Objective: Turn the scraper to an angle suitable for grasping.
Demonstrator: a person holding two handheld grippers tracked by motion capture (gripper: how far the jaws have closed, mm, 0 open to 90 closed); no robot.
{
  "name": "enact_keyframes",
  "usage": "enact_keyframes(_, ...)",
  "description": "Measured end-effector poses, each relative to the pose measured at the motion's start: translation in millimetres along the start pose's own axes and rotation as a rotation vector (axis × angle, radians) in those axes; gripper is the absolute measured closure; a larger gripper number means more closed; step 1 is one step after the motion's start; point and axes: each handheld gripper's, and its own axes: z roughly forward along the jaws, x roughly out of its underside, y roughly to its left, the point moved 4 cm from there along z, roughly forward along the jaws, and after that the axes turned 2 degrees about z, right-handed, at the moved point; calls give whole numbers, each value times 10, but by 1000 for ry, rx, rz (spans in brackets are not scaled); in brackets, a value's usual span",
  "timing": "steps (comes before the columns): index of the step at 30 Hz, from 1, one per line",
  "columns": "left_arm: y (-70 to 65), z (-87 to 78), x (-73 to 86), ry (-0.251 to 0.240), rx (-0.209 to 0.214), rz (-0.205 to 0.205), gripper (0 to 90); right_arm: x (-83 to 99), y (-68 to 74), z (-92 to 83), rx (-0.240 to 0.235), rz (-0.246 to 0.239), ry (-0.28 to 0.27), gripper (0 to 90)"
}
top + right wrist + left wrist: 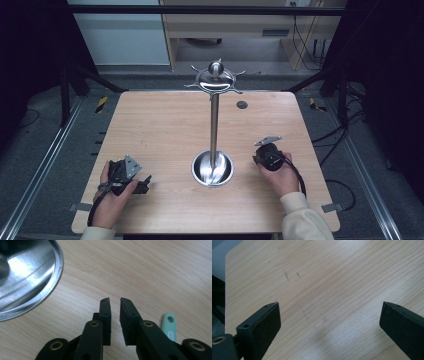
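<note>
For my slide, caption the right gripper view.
Right gripper, fingers nearly closed and empty, beside steel stand base and mint-green tag.

You see a pale matt wood-grain table, a glossy polished metal stand, and matt black gripper pads.

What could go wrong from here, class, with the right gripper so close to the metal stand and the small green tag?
1. The right gripper has its fingers nearly together with nothing between them; the green tag lies beside them and may be missed.
2. A sideways move could knock the metal stand by its base, tipping the tall pole.
</note>
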Motion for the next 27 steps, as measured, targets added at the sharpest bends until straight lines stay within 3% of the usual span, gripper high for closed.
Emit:
enact_keyframes(7,-3,-2,-4,-1,0,4,33,21,-56,15,-6,24,14,893)
enact_keyframes(16,-4,-3,-6,-2,2,4,33,71,-174,14,0,73,28,900)
enact_keyframes(21,-7,1,-6,0,4,7,33,102,-304,-16,26,126,25,900)
enact_keyframes(27,-7,-2,-6,-1,4,6,33,147,-369,-12,48,133,44,900)
